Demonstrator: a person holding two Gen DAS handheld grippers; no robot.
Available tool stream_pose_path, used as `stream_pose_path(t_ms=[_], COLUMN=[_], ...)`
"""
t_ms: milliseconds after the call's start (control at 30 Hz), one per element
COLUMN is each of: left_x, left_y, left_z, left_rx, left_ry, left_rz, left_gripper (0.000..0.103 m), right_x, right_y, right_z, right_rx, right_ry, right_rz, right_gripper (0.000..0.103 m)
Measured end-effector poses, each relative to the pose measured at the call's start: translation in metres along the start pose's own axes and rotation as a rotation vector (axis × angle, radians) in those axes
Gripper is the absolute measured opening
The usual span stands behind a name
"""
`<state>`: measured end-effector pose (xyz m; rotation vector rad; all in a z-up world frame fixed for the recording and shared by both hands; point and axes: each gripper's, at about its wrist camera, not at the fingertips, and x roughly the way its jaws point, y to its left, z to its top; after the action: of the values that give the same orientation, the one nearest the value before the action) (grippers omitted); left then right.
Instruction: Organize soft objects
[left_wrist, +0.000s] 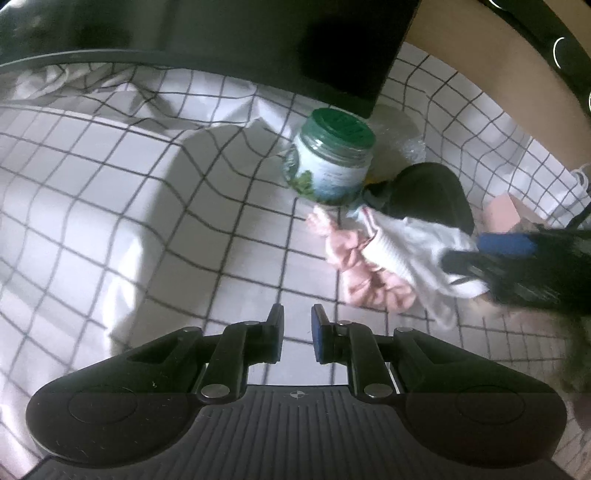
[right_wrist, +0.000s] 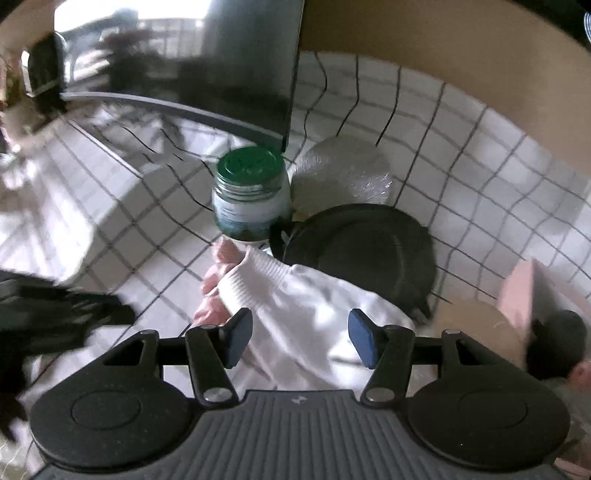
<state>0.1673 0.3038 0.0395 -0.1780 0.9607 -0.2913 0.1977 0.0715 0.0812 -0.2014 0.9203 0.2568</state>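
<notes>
Nearest the left wrist camera, the left gripper (left_wrist: 297, 334) fills the bottom of the frame, its fingers drawn close with only a narrow slit between the pads and nothing in it; bare checked cloth (left_wrist: 110, 206) lies beneath.

Right of centre in that view, a white garment (left_wrist: 413, 251) with a ribbed cuff lies across a pink garment (left_wrist: 364, 278), both on the cloth. Above them stands a jar (left_wrist: 330, 158) with a green lid, and just right of the jar sits a dark round pan (left_wrist: 432, 195), touching the white garment's far edge. A monitor (left_wrist: 258, 48) fills the upper frame. At the right edge the right gripper (left_wrist: 476, 254) comes in blurred, its tips at the white garment.

From the right wrist camera, the right gripper (right_wrist: 299, 338) holds its fingers about half spread. The white garment (right_wrist: 306, 310) lies between and under the pads; I cannot tell whether they press on it. Its cuff points to centre left, with the pink garment (right_wrist: 212, 291) showing beneath it. The jar (right_wrist: 251, 195) stands above at centre, the pan (right_wrist: 373, 254) to its right, and a clear bag (right_wrist: 343, 173) sits behind the pan. A pink box (right_wrist: 524, 291) sits at the right edge.
</notes>
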Motion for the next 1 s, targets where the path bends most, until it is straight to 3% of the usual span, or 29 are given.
stream_pose_path(t_ms=[167, 333, 500, 600, 733, 1000], left_x=[-0.002, -0.001, 0.0, 0.001, 0.007, 0.007], left_y=[0.011, 0.018, 0.027, 0.031, 0.035, 0.024], left_z=[0.001, 0.005, 0.011, 0.012, 0.01, 0.005], left_rx=[0.003, -0.004, -0.005, -0.003, -0.018, 0.031], left_ry=[0.004, 0.001, -0.01, -0.01, 0.002, 0.01], left_rz=[0.007, 0.017, 0.022, 0.006, -0.009, -0.075], left_gripper=[0.017, 0.018, 0.017, 0.017, 0.017, 0.017], right_x=[0.043, 0.056, 0.043, 0.017, 0.003, 0.038], right_y=[-0.001, 0.011, 0.025, 0.029, 0.033, 0.043], right_z=[0.005, -0.002, -0.017, -0.026, -0.029, -0.009], right_rx=[0.118, 0.218, 0.195, 0.081, -0.127, -0.09], right_ry=[0.074, 0.147, 0.133, 0.035, -0.062, -0.013], right_rz=[0.008, 0.206, 0.301, 0.237, 0.128, 0.196], right_gripper=[0.055, 0.055, 0.057, 0.057, 0.067, 0.067])
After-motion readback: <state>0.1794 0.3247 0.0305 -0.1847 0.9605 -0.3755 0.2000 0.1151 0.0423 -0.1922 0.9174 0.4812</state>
